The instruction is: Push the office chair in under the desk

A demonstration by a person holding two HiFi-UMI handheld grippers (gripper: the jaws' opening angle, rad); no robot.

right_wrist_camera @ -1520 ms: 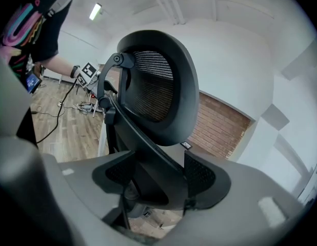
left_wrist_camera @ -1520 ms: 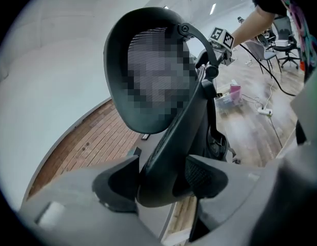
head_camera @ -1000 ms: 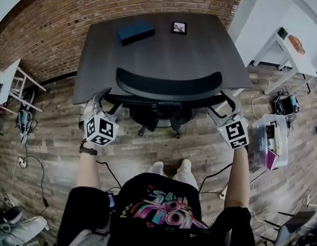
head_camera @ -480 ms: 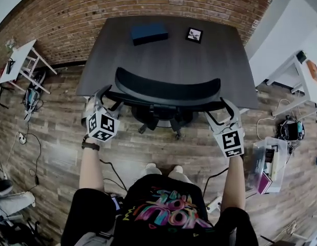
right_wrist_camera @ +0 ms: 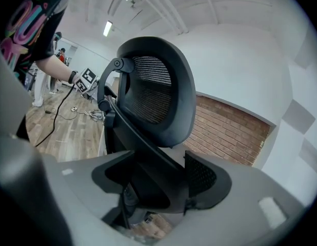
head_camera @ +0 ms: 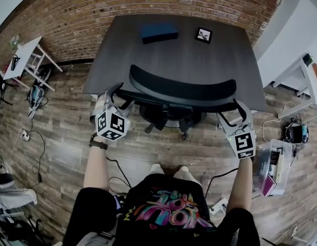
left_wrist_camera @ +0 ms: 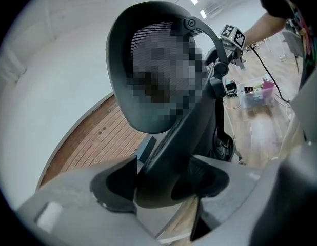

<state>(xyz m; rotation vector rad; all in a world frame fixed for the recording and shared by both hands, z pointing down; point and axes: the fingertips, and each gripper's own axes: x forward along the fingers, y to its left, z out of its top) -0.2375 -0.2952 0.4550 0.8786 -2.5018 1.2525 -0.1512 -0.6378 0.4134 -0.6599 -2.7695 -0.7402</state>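
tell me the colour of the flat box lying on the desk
Dark blue. The flat rectangular box on the dark grey desk shows best in the head view.

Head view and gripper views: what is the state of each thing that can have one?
office chair, upright, pushed in, backrest at the desk edge
left gripper, open; jaws have just been opening, chair frame between them
right gripper, shut on the chair frame
blue box, lying flat on the desk

The person wears a black short-sleeved T-shirt (head_camera: 161, 211) with a bright pink, yellow and blue swirl print on the chest, a dark wristband (head_camera: 97, 143) on the left wrist, and pale shoes (head_camera: 156, 169).
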